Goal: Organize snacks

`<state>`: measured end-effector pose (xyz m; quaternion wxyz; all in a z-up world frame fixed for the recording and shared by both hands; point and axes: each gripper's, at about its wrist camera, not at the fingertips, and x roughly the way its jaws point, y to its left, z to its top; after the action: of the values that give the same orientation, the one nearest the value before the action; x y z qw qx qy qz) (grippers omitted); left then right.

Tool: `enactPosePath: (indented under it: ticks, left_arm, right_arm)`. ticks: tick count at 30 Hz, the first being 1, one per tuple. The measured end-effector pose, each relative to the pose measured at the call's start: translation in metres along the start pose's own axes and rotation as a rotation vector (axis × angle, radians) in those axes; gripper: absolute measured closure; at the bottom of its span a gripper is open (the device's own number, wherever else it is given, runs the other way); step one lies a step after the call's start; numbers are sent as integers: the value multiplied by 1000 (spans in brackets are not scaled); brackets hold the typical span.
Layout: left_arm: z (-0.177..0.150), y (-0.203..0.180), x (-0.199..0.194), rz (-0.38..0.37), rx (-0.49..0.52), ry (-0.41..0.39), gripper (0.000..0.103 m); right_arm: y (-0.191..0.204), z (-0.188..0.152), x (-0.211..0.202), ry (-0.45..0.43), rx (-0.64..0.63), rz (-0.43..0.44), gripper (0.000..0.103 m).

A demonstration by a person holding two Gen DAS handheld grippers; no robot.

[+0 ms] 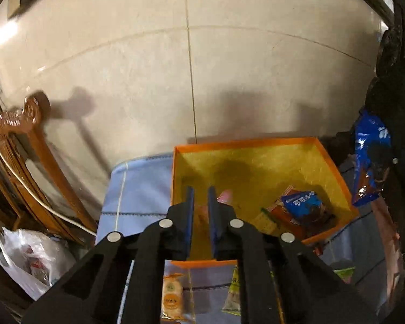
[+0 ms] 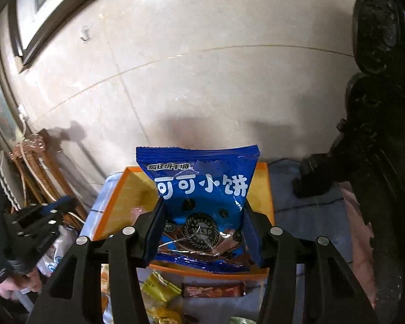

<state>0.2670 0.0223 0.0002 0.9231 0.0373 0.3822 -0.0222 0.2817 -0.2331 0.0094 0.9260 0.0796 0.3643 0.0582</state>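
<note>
above orange box (image 2: 268, 189), right hand-held gripper (image 2: 202, 232) tilted

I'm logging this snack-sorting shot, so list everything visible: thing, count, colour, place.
Cardboard box: one, orange, yellow inside, on blue cloth.
Quilted cloth: one, pale blue, under box.
Cocoa biscuit bag: one, blue, clamped in right tongs above box.
Packets in box: several, blue and orange.
Loose packets: several, yellow, red, on cloth in front of the box.
Wooden chair: one, brown, left by wall.
Plastic bag: one, white, lower left.
Left tongs: black, shut, empty.
Right tongs: black, gripping bag.
</note>
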Motion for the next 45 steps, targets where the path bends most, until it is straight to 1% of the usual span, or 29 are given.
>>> enactPosePath:
  ticks: [5,6,7,8,9,12,14,16,17,18,19,20,22,24,25,27,30,32,34,35,37,38,39,40,41,42,43,44,45]
  left_arm:
    - [-7,9,6,3,-18,20,94]
    - [-8,8,6,5,-19,15,82]
    - [-9,8,6,17,-30,5,63]
    - [-9,10,7,30,-50,-4,11]
    - [-10,11,8,46,-67,-23,5]
    - [-15,10,9,73,-28,-14,4]
    - [-24,18,7,117,-15,-13,4]
    - [-36,32,3,108,-36,9,4]
    - [-47,39,3,114,-27,26,4]
    - [-55,44,3,125,-11,39,4]
    - [-72,49,5,147,24,65,4]
    - [-90,52,9,161,59,102,4]
    - [-118,60,21,165,84,169,4]
    - [-146,65,38,160,66,248,4]
    - [-155,67,45,151,51,266,4]
    - [-169,69,58,154,26,284,4]
    - [-177,68,73,131,11,310,4]
    - [-178,65,81,128,29,302,4]
    - [-177,61,88,138,48,297,4]
    - [-177,60,90,140,52,297,4]
    - [-176,54,99,153,61,303,4]
    - [-179,53,105,153,59,310,4]
    - [-180,54,108,147,59,314,5]
    - [-182,54,106,133,44,284,15]
    - [-183,55,105,82,20,282,24]
    - [-184,56,105,29,-4,289,45]
    - [-185,54,104,-6,-15,290,61]
    - [-185,49,102,-10,3,283,64]
    - [-186,42,101,13,41,270,68]
  right_arm:
    - [-2,-6,8,25,11,6,51]
    - [-1,-8,11,25,11,-10,49]
    - [0,-10,16,29,15,-25,28]
    - [-1,-10,26,53,26,-39,4]
    - [-2,-11,33,57,41,-48,4]
    - [-4,-12,45,77,24,-91,4]
    - [-8,-17,44,87,30,-90,4]
    - [-15,-27,35,91,35,-72,4]
    - [-18,-34,28,93,33,-70,4]
    - [-20,-45,21,106,17,-74,4]
    - [-22,-58,14,123,-4,-88,4]
    - [-25,-72,8,139,-18,-110,4]
    - [-35,-109,4,201,-27,-166,4]
    - [-48,-146,9,274,7,-214,4]
    - [-52,-159,11,291,23,-225,4]
    - [-60,-187,17,336,58,-284,4]
    - [-67,-213,30,379,114,-273,4]
    - [-68,-221,37,385,133,-263,4]
    - [-63,-224,46,377,124,-251,4]
    - [-61,-227,53,372,110,-224,4]
    - [-63,-234,67,423,104,-257,4]
    - [-65,-239,74,436,106,-251,3]
    - [-63,-241,74,410,90,-257,3]
    - [-62,-243,74,399,76,-261,5]
    - [-59,-245,72,388,64,-277,16]
    - [-59,-246,68,379,73,-283,27]
    - [-58,-245,63,367,79,-291,47]
    - [-57,-243,59,364,76,-301,54]
    - [-58,-240,58,366,80,-293,55]
